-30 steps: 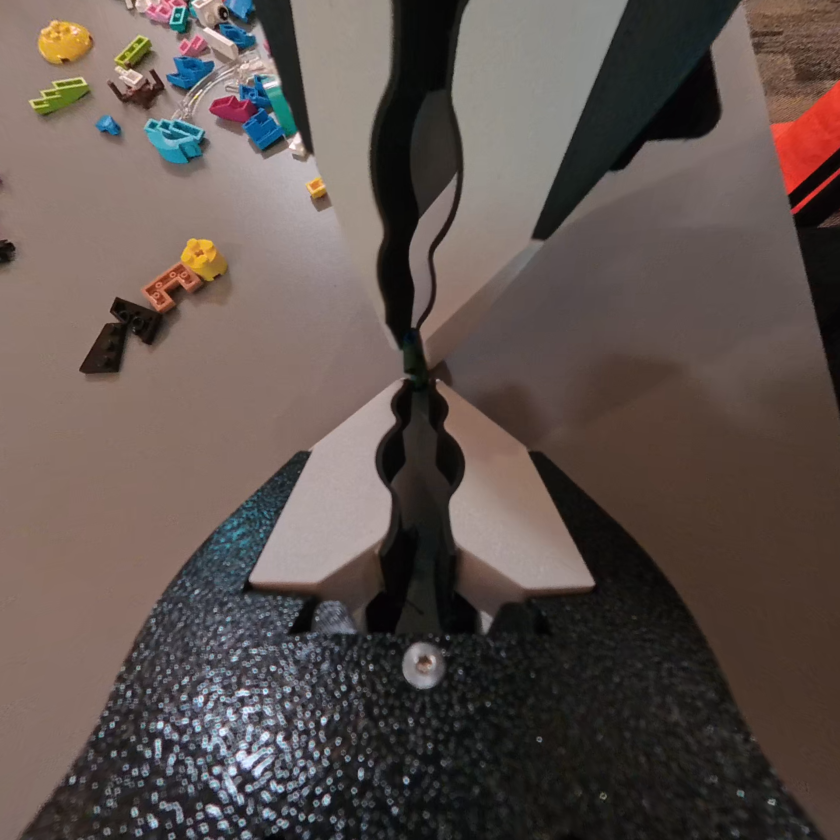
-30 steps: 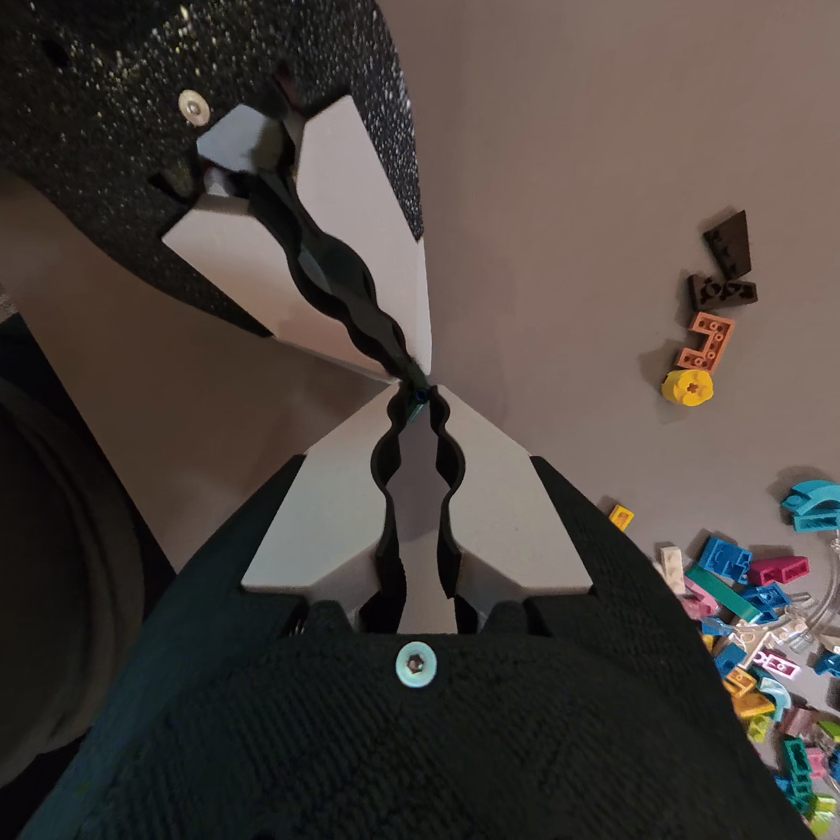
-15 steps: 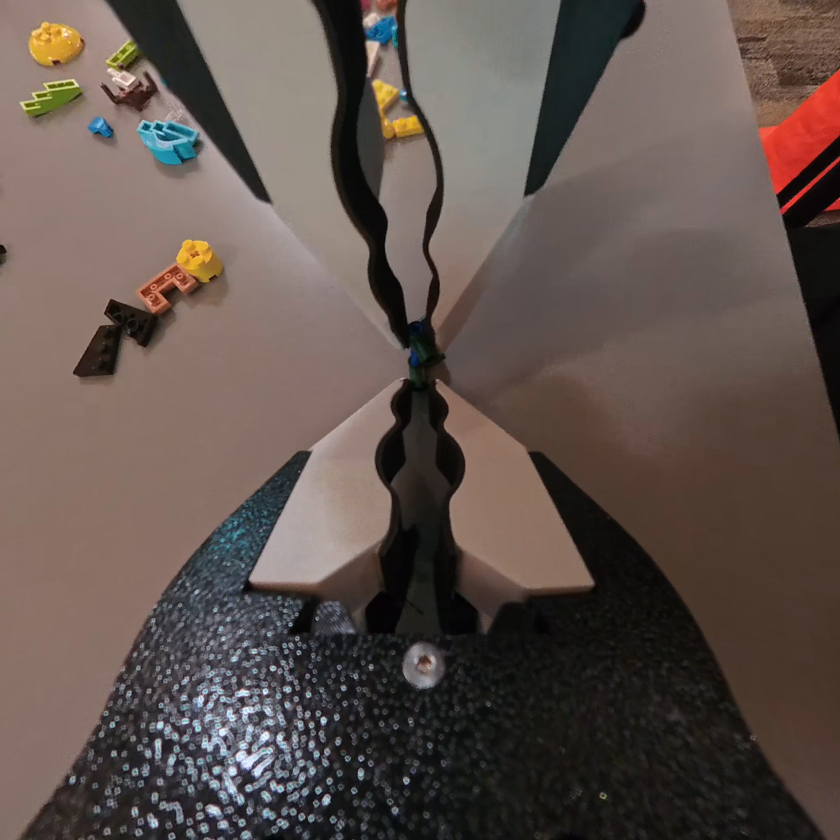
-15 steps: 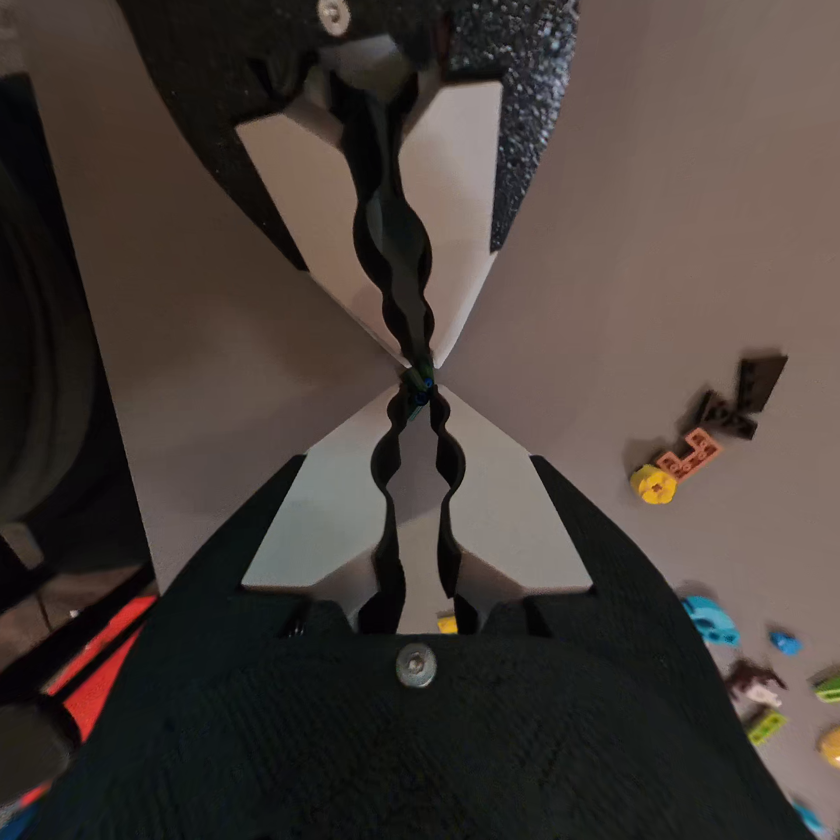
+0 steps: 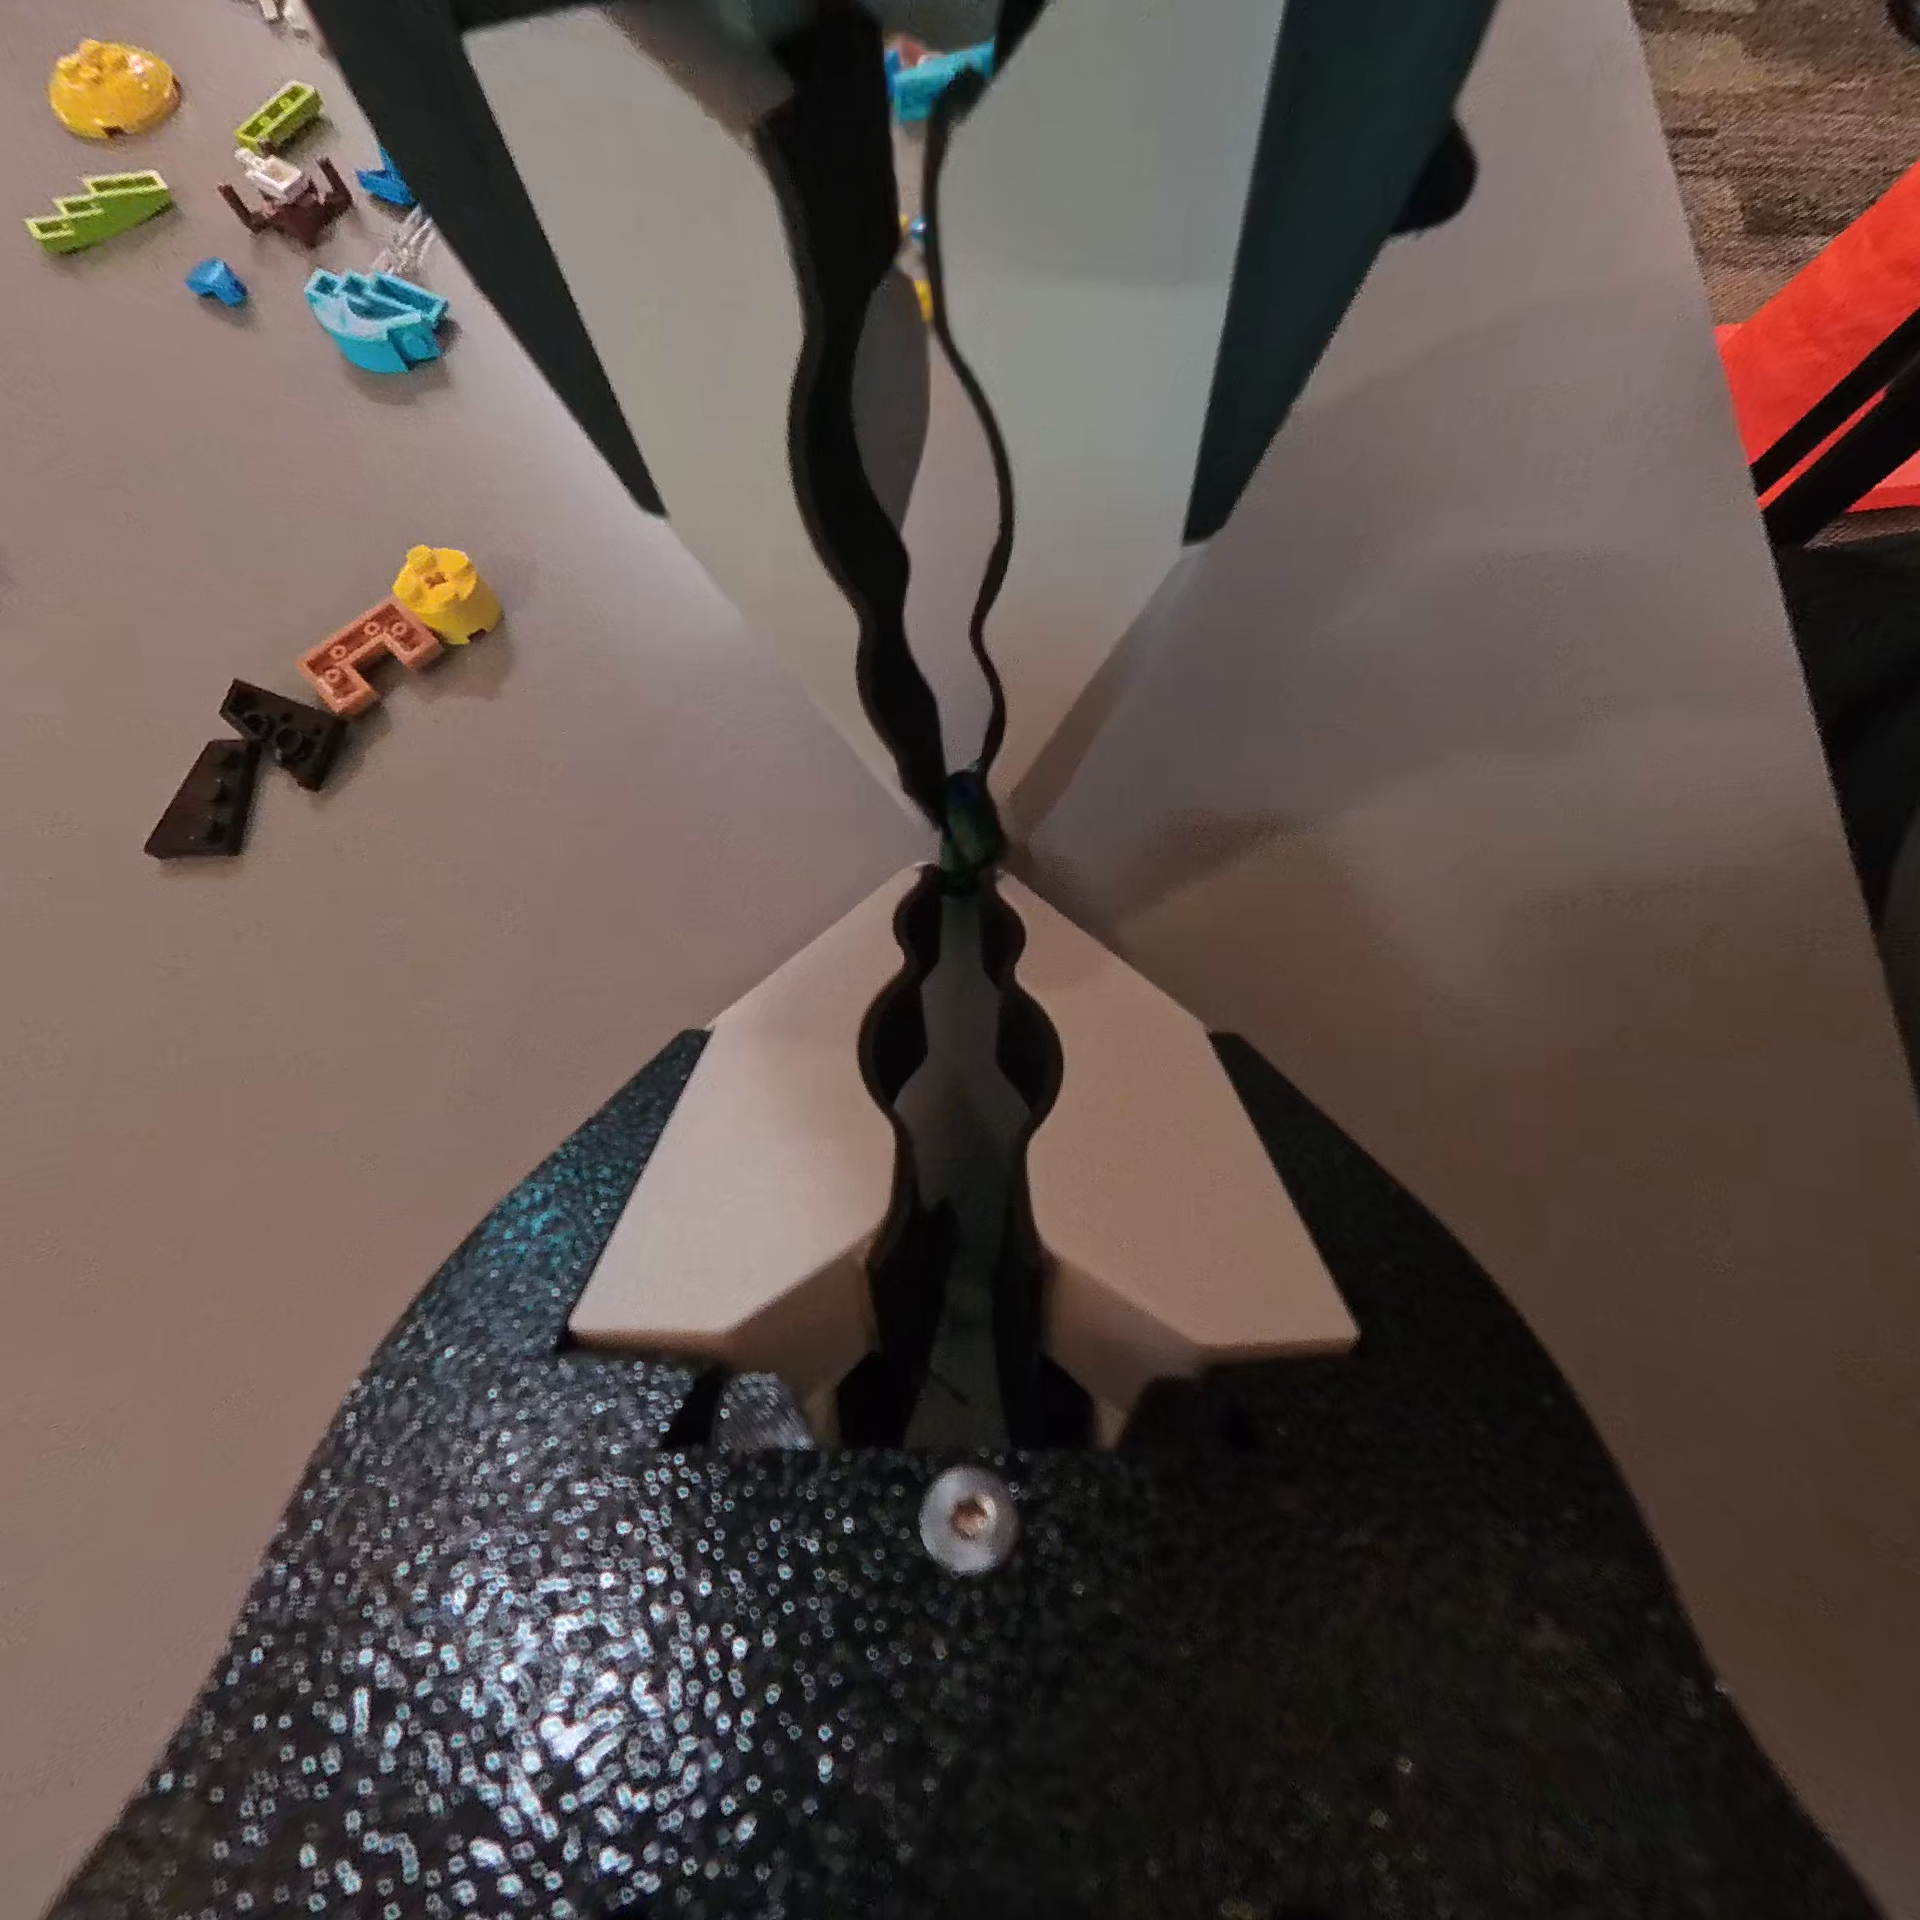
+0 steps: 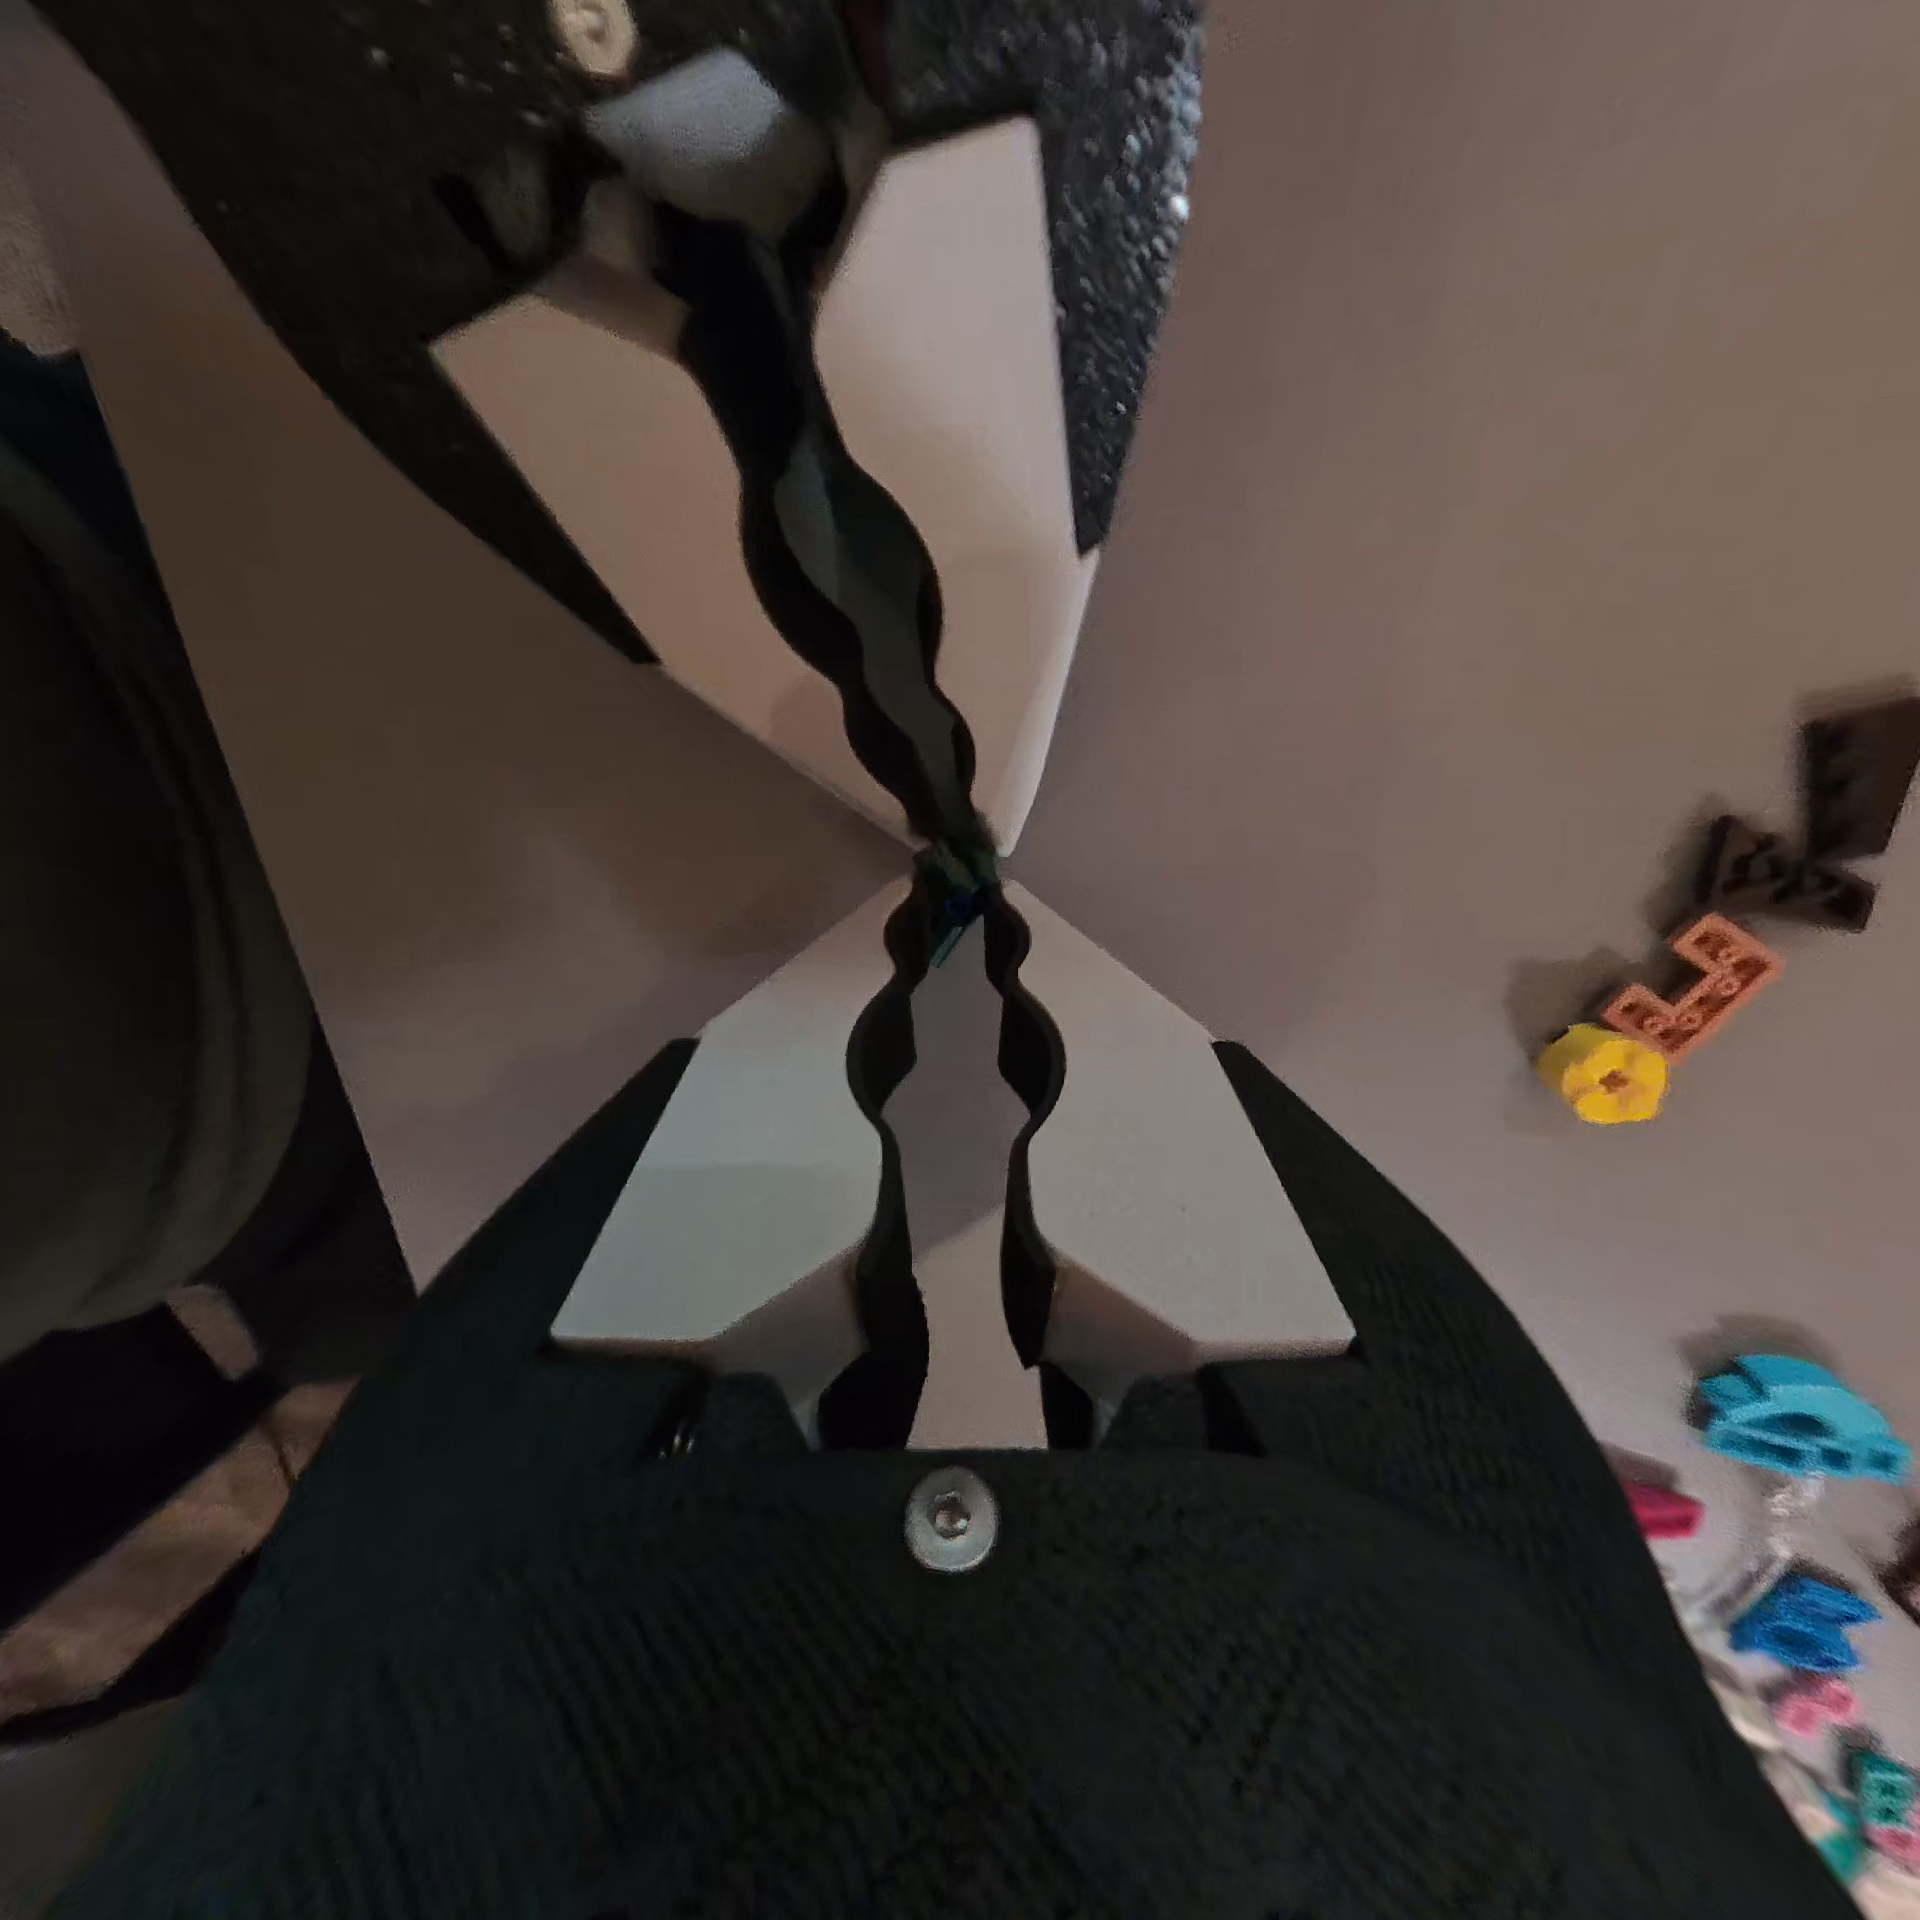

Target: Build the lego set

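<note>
My two grippers meet tip to tip above the grey table (image 5: pixel 520 987). My left gripper (image 5: pixel 961 883) is shut on a tiny dark green and blue lego part (image 5: pixel 964 831). My right gripper (image 6: pixel 951 920) is shut on the same small part (image 6: pixel 954 896) from the opposite side. In the left wrist view the right gripper (image 5: pixel 958 792) comes down from the top. In the right wrist view the left gripper (image 6: pixel 951 844) comes down from the top. The part is mostly hidden between the pads, so I cannot tell whether it is one piece or two joined.
Loose bricks lie on the table: a yellow round brick (image 5: pixel 447 592), an orange L-shaped plate (image 5: pixel 369 655), black wedge plates (image 5: pixel 244 769), a cyan piece (image 5: pixel 374 317), a lime stepped piece (image 5: pixel 99 208) and a yellow dome (image 5: pixel 112 88). A red object (image 5: pixel 1829 343) lies past the table's right edge.
The two grippers stayed tip to tip on the small part. The right gripper swung around it, from tilted to nearly in line with the left one. The bricks shifted in the right wrist view.
</note>
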A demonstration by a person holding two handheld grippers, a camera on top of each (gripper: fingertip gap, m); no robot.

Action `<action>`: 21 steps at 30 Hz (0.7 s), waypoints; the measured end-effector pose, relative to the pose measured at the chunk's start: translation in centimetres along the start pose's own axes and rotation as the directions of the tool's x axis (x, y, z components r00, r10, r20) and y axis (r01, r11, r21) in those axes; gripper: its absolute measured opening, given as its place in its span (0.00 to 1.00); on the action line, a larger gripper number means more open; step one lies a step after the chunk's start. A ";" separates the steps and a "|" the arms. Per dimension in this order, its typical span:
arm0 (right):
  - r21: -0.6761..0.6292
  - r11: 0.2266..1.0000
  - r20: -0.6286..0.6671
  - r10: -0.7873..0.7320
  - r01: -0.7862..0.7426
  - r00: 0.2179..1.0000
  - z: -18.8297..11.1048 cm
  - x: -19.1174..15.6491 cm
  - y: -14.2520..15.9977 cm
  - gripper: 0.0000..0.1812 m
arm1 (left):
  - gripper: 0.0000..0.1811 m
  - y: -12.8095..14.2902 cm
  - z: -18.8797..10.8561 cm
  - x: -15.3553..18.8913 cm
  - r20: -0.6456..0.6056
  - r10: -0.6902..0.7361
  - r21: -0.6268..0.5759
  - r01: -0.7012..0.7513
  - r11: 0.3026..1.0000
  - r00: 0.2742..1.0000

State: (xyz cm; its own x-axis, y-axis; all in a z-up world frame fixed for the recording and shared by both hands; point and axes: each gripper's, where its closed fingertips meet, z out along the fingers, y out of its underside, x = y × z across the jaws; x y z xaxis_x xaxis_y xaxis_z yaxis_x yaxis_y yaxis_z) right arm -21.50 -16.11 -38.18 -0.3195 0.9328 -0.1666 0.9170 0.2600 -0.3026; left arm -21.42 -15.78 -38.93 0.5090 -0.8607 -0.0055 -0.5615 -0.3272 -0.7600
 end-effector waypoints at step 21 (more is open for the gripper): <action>0.970 0.176 0.168 -0.003 -0.165 0.986 -12.1 1.1 -7.0 0.04 | 0.34 -8.1 -11.0 -3.9 0.211 -0.040 0.655 -0.111 0.747 0.977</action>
State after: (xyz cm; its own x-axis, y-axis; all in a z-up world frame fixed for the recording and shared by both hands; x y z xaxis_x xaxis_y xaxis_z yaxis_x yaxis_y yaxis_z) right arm -25.34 -13.93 -24.88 -0.3582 0.8768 -0.3208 -0.0178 -0.3499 -0.9366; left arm -26.07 -14.11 -25.60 0.6569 -0.7456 -0.1119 -0.0485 0.1063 -0.9931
